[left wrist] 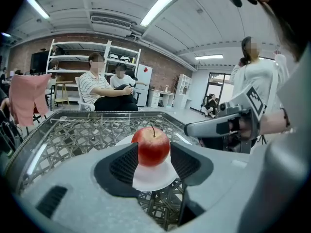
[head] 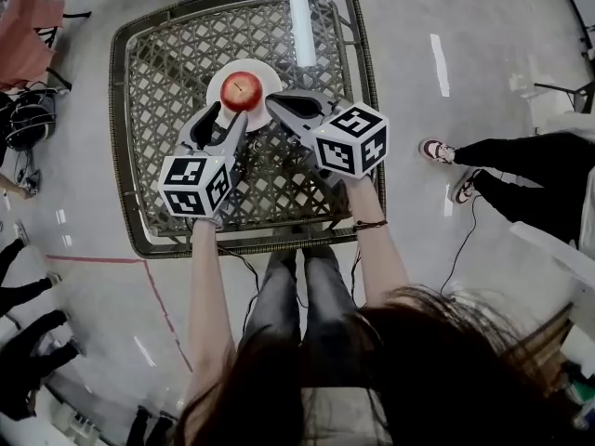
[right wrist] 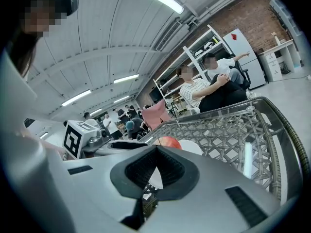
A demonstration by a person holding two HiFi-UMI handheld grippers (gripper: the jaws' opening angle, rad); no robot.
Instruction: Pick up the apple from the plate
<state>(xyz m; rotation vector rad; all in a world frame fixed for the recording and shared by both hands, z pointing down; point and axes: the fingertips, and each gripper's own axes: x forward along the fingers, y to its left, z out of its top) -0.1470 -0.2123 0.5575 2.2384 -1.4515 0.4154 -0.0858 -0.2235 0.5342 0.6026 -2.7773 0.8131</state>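
Observation:
A red apple (head: 242, 89) stands on a small white plate (head: 216, 84) toward the far side of a lattice-topped table (head: 177, 54). My left gripper (head: 226, 114) is open, and its fingertips sit just short of the apple on the near left. In the left gripper view the apple (left wrist: 154, 147) shows framed between the dark pads (left wrist: 127, 163), which do not press on it. My right gripper (head: 275, 103) lies just right of the plate, shut and empty. In the right gripper view its pads (right wrist: 146, 166) meet, with the apple (right wrist: 167, 141) beyond them.
The table has a raised dark rim (head: 119, 156). A person's legs and shoes (head: 437, 150) are on the floor at the right. A pink-draped chair (head: 28, 26) stands at the far left. Seated people (left wrist: 104, 89) are beyond the table.

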